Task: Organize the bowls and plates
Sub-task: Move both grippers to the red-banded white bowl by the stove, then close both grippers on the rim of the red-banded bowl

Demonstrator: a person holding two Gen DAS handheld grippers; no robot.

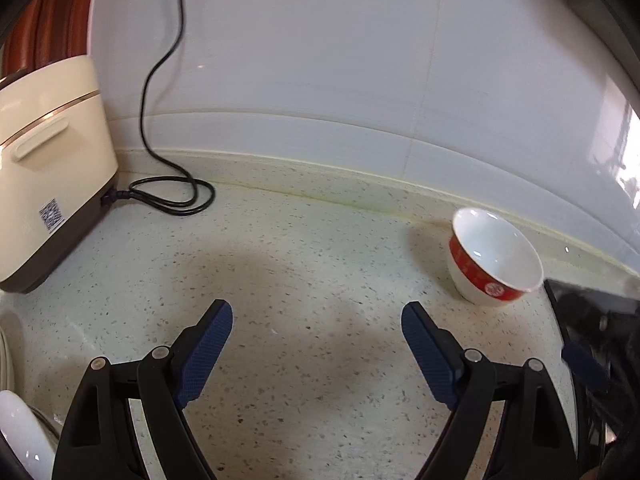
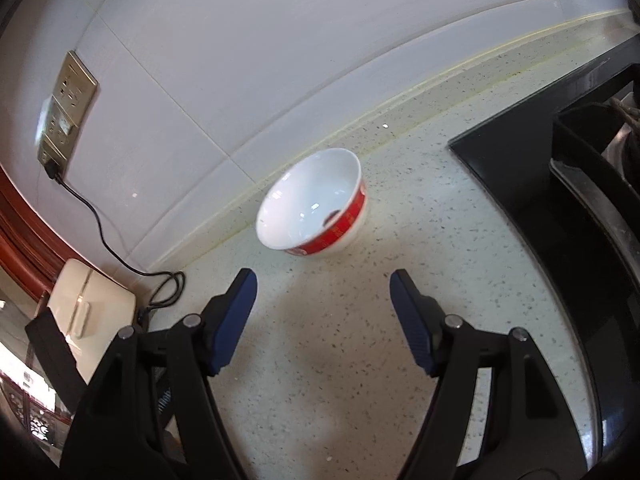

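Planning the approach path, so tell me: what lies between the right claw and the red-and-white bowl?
Nothing: in the right wrist view only bare speckled countertop separates the open right claw from the bowl.

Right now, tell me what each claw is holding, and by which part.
Nothing. The left claw and right claw are both open and empty; the red-banded bowl sits untouched on the counter.

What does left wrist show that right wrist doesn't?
Left wrist only: white dishes at the lower left edge and the QR label on the rice cooker.
Right wrist only: wall socket and black stove.
Both: red-banded bowl, empty and upright on the speckled counter, power cord. Left gripper and right gripper open, empty.
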